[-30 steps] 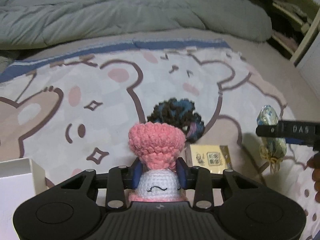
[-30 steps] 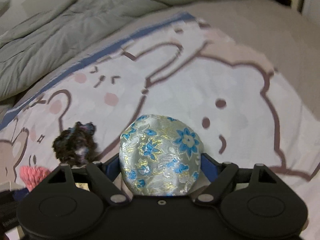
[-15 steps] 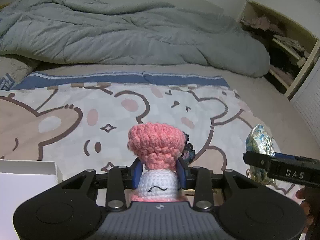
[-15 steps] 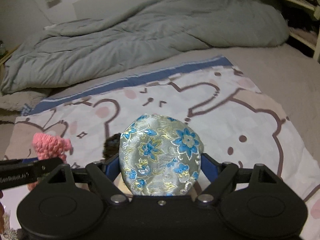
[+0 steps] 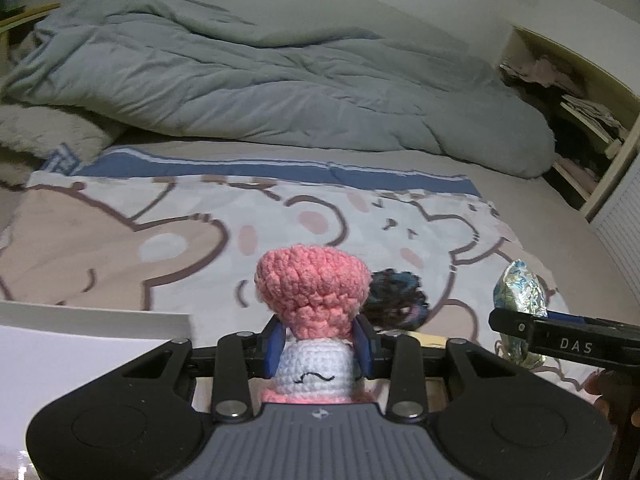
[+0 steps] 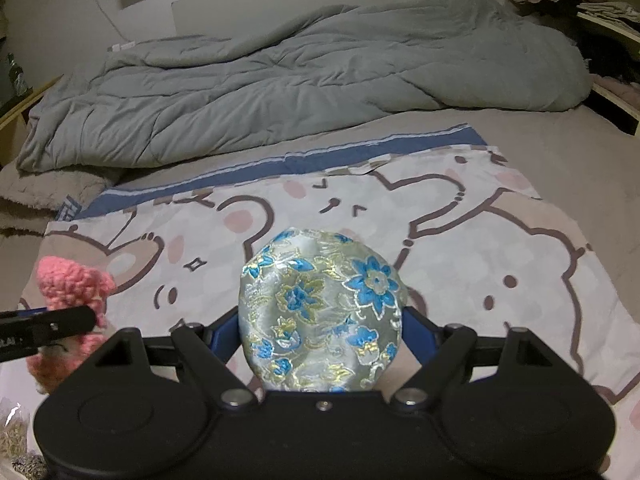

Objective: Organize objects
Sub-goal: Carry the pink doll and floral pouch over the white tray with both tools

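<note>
A: What is nearest in the left wrist view?

B: The left gripper [image 5: 319, 346], clenched on a crocheted toy [image 5: 312, 292]. Its blue fingers [image 5: 275, 340] press the toy's sides where the pink puffy top meets the white body with a stitched face. The toy sits upright between them.

A: And the right one?

B: The right gripper [image 6: 320, 336] is clamped on a brocade pouch [image 6: 320, 312], silver with blue and gold flowers. The pouch fills the gap between the blue pads [image 6: 416, 334], its rounded bottom toward the camera. In the left view the same pouch [image 5: 520, 292] shows side-on at the far right, held off the bedding.

A: What lies just past the toy?

B: A white box [image 5: 92, 344] at lower left, only its wall and rim showing. To the right, a dark woolly item [image 5: 394, 300] lies on the cartoon bear blanket [image 5: 160, 240], with a yellowish flat thing just below it, mostly hidden by the gripper.

A: Farther back?

B: The blanket's blue border, then a rumpled grey duvet [image 6: 300, 80] across the bed, and shelves [image 5: 580, 120] with clutter at far right.
</note>
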Available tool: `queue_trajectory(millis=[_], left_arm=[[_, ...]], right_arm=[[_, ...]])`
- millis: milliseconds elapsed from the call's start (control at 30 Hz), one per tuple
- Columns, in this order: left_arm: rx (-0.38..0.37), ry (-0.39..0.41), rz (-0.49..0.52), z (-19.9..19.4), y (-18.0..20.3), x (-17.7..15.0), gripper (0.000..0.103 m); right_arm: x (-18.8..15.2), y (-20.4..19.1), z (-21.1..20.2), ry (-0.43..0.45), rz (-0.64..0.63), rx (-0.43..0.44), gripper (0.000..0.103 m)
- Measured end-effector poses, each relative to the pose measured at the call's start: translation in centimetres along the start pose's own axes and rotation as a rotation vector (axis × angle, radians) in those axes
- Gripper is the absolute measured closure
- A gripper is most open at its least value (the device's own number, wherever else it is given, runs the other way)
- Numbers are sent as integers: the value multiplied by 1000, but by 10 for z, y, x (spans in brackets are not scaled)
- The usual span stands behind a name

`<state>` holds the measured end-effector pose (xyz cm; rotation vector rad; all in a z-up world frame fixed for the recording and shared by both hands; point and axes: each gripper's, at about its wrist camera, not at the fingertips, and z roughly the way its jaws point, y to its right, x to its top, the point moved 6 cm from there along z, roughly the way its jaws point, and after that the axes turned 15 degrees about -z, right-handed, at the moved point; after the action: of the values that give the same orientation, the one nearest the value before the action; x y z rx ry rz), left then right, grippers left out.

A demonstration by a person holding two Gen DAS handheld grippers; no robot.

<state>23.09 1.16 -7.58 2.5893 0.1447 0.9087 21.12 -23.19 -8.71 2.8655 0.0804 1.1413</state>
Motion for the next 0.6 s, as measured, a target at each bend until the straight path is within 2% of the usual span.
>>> queue_trajectory(millis=[500,600], left_arm=[[121,56,-118,-31,-104,20,67],[136,67,-133,-37,-122,23,75]], right_arm=[[12,-99,1,16,-67,132,20],[15,-123,1,23,-83,167,20]])
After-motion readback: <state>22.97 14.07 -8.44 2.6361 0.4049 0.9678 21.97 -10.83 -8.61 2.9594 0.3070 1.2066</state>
